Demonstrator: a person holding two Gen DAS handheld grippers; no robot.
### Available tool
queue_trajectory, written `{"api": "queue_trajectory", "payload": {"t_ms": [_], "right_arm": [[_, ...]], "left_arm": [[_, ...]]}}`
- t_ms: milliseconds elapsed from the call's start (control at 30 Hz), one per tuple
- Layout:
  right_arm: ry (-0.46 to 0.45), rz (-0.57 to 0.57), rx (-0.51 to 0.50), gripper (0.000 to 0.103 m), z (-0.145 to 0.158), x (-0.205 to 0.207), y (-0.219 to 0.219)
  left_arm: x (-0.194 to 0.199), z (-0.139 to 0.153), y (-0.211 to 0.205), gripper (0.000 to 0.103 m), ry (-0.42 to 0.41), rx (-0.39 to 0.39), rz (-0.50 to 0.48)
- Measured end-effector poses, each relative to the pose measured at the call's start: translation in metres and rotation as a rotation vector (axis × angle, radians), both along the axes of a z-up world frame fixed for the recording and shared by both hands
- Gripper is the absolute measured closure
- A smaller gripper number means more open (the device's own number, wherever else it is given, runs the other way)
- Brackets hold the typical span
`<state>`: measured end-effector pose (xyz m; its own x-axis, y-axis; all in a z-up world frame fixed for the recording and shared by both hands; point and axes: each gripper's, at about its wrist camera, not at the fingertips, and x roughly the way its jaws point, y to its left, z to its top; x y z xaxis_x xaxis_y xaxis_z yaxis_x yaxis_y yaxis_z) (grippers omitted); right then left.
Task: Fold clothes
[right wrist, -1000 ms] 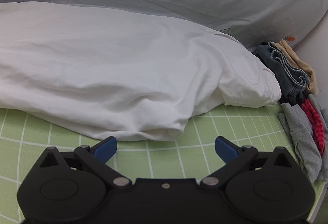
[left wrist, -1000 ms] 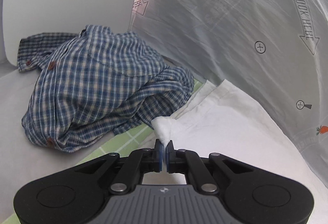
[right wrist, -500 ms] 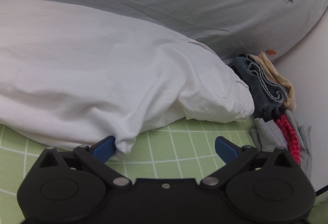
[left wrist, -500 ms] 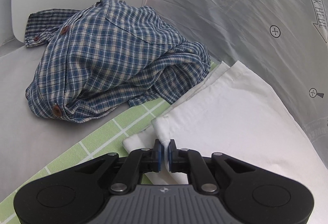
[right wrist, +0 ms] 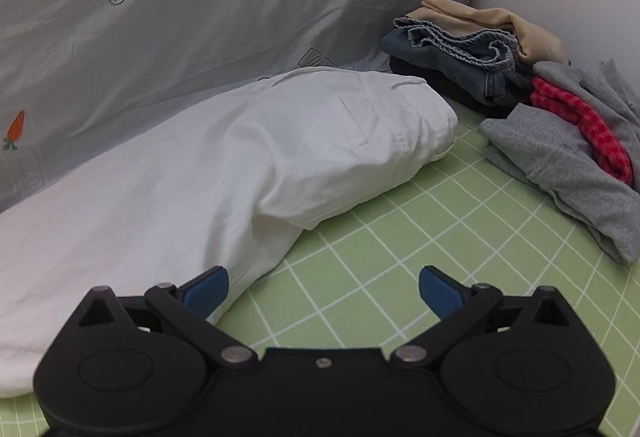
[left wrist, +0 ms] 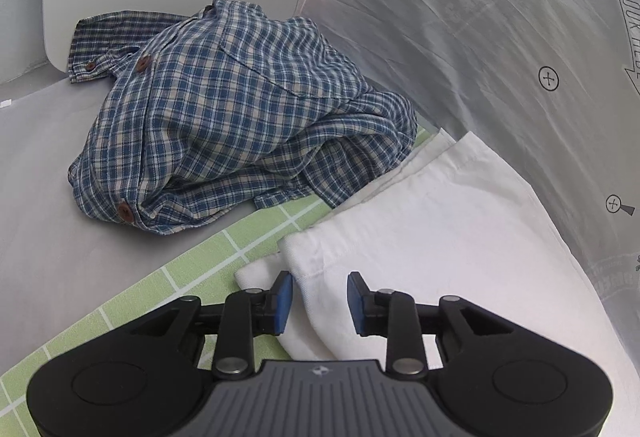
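A white garment lies folded lengthwise on the green grid mat, along a grey printed sheet. My left gripper is open over its near hem, the cloth edge lying loose between the blue pads. In the right wrist view the same white garment stretches from the left to a rounded folded end near the pile of clothes. My right gripper is open above the mat, its left pad touching or just beside the garment's lower edge.
A crumpled blue plaid shirt lies beyond the left gripper, partly on a grey surface. A pile of clothes with denim, tan, red and grey pieces sits at the mat's far right. The grey carrot-print sheet rises behind.
My left gripper, shut on the white hem before, has opened and let the cloth drop onto the mat. The right gripper's view has swung right, toward the garment's folded end and the pile.
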<state>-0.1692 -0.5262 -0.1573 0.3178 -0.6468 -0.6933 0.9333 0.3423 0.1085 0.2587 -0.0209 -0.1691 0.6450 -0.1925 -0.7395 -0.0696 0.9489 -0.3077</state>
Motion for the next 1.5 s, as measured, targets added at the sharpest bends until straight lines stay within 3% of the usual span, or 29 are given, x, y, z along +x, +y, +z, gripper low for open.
{"api": "queue_trajectory", "payload": {"t_ms": [167, 333, 367, 433, 500, 600, 667, 733, 833, 900, 933, 967, 1000, 1133, 1200, 1267, 1433, 1500], "right_arm": [[-0.19, -0.15, 0.063, 0.0, -0.019, -0.018, -0.071], [-0.508, -0.364, 0.198, 0.006, -0.053, -0.048, -0.153], [-0.557, -0.388, 0.21, 0.012, -0.058, -0.052, -0.166], [-0.519, -0.336, 0.211, 0.043, -0.053, -0.046, -0.185], [-0.477, -0.268, 0.19, 0.086, -0.046, -0.041, -0.199], [-0.46, -0.141, 0.111, 0.092, -0.027, -0.045, -0.209], [-0.423, -0.09, 0.064, 0.092, -0.018, -0.049, -0.215], [-0.265, -0.098, 0.08, 0.09, -0.026, -0.043, -0.222], [-0.121, -0.067, 0.059, 0.081, -0.024, -0.033, -0.209], [-0.016, -0.064, -0.016, 0.049, -0.014, -0.023, -0.187], [0.036, -0.062, -0.054, 0.038, -0.009, -0.019, -0.176], [0.08, -0.053, -0.098, 0.019, -0.004, -0.014, -0.162], [0.103, -0.033, -0.129, 0.012, -0.001, -0.009, -0.148], [0.12, 0.05, -0.143, 0.004, 0.002, 0.012, -0.092], [0.112, 0.087, -0.122, 0.004, 0.0, 0.025, -0.066], [0.103, 0.123, -0.1, 0.004, -0.003, 0.038, -0.04], [0.1, 0.18, -0.036, 0.004, -0.014, 0.071, 0.008], [0.105, 0.198, -0.026, 0.004, -0.015, 0.081, 0.021]], "left_arm": [[-0.014, 0.014, -0.013, 0.068, 0.005, 0.033, -0.028], [-0.036, 0.032, -0.028, 0.068, -0.011, 0.098, -0.059], [-0.04, 0.034, -0.031, 0.068, -0.009, 0.111, -0.062], [-0.048, 0.034, -0.038, 0.068, 0.001, 0.13, -0.063], [-0.054, 0.032, -0.044, 0.068, 0.014, 0.136, -0.058], [-0.063, 0.027, -0.053, 0.068, 0.027, 0.138, -0.048], [-0.067, 0.023, -0.056, 0.068, 0.038, 0.135, -0.052], [-0.069, 0.018, -0.058, 0.068, 0.052, 0.13, -0.059], [-0.07, 0.014, -0.057, 0.067, 0.068, 0.123, -0.071], [-0.068, 0.011, -0.053, 0.062, 0.071, 0.116, -0.077], [-0.066, 0.01, -0.05, 0.058, 0.072, 0.111, -0.077], [-0.064, 0.009, -0.047, 0.055, 0.076, 0.102, -0.074], [-0.061, 0.008, -0.044, 0.055, 0.079, 0.088, -0.071], [-0.048, -0.001, -0.033, 0.035, 0.095, 0.062, -0.049], [-0.044, -0.002, -0.028, 0.034, 0.063, 0.081, -0.014], [-0.036, -0.005, -0.021, 0.025, 0.043, 0.061, -0.015], [-0.017, -0.013, -0.013, 0.027, 0.018, 0.018, -0.011], [-0.015, -0.013, -0.013, 0.038, -0.001, 0.012, -0.037]]}}
